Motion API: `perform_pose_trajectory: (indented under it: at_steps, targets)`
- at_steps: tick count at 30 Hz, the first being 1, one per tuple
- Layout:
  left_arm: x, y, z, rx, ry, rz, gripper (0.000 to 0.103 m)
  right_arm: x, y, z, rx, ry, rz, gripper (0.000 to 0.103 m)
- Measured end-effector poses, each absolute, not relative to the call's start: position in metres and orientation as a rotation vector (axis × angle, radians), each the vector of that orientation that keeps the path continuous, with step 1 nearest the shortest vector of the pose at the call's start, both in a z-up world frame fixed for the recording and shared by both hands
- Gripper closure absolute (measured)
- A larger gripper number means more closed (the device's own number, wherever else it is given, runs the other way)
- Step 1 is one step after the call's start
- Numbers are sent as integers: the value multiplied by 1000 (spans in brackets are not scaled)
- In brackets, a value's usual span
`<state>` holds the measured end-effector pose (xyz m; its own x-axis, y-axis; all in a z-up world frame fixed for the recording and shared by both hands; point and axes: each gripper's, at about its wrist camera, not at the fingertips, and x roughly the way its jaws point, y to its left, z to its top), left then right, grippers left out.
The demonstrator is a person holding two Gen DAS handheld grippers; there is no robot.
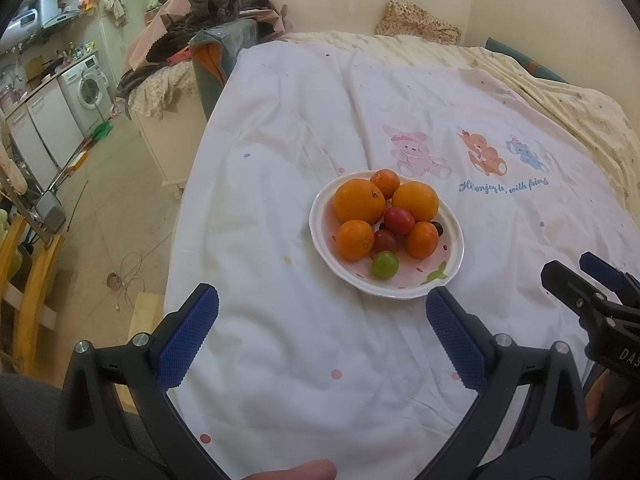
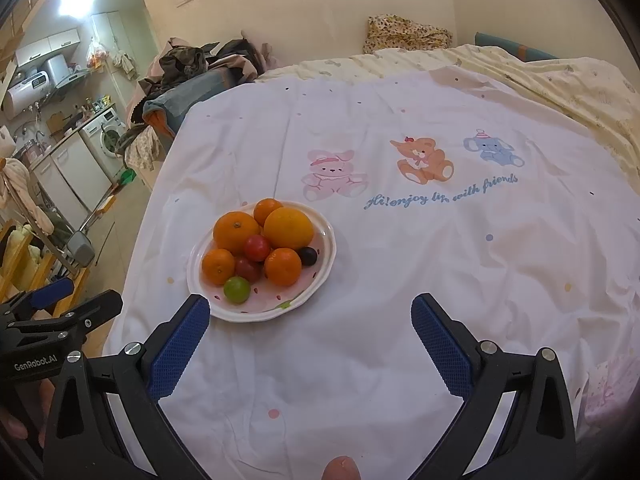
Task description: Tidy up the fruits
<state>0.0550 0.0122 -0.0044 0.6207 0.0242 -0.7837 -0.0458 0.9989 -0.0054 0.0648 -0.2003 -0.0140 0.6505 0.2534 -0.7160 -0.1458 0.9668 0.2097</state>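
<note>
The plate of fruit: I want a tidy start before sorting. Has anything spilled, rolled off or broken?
Nothing stands out. All the fruit sits inside the plate: oranges, red tomatoes, a green one. The plate lies flat on the white sheet, its rim unchipped where visible.

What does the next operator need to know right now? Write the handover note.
Left gripper: open, empty, hovering over the sheet just short of the plate.
Right gripper: open, empty, hovering to the right of the plate.
Fruit: all on the plate. Two big oranges, three small ones, two red tomatoes, a green one nearest the grippers, and a dark one on the plate's right side.
Done: nothing visibly sorted; no fruit lies off the plate.
Left: all the organizing. No second dish or bin is in view, so the destination is unclear.
</note>
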Motion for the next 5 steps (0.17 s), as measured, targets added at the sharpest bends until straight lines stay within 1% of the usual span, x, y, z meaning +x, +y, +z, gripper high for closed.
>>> perform_pose_trajectory:
  at_steps: [5]
  targets:
    - [54, 13, -3, -34, 897, 40, 1, 65, -200, -14, 134, 830, 227, 0]
